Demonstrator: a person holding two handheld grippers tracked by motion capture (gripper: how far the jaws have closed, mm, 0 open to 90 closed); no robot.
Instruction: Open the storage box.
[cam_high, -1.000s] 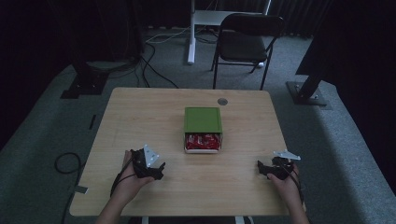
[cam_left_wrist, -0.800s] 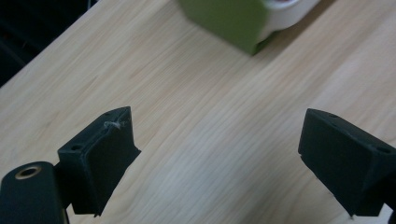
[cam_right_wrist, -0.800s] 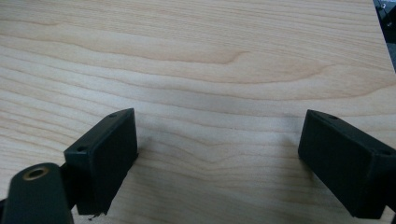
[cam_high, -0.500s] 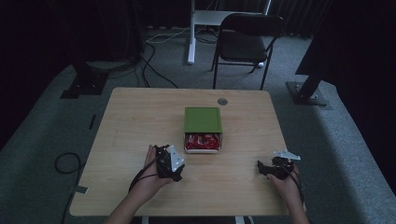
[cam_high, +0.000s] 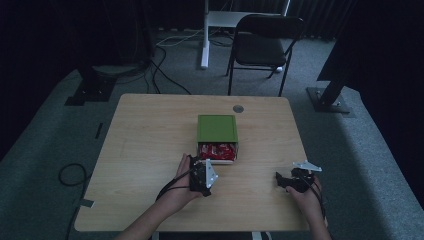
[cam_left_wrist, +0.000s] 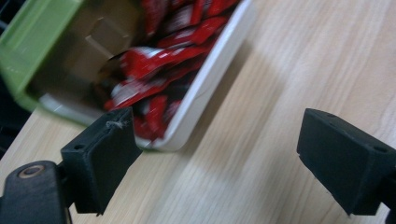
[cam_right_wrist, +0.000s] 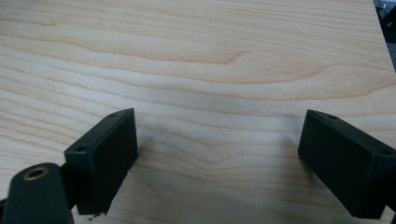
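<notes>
Well, the wooden tabletop takes up the middle of the high view, and on it, a little past centre, sits the green box, the landmark for all else. Beyond the box, off the far edge of the tabletop, a dark folding chair stands on the grey carpet, with a white desk leg to its left. Left of the box, past the tabletop's edge, black cables loop on the floor. A small grey round grommet is set into the wood just behind the box's far right corner.

Now the box itself: its white drawer tray is slid out toward the person, and red packets fill it in a jumbled heap, some overlapping the rim. Under the green shell a brown cardboard piece shows behind the packets.

The left claw sits just in front of the box's near left corner, jaws wide apart and holding nothing; in the left gripper view one jaw overlaps the tray's corner, though I cannot tell if it touches, and the other is over bare wood. The right claw rests well to the right of the box, near the front edge, jaws spread over plain wood grain, nothing between them.
</notes>
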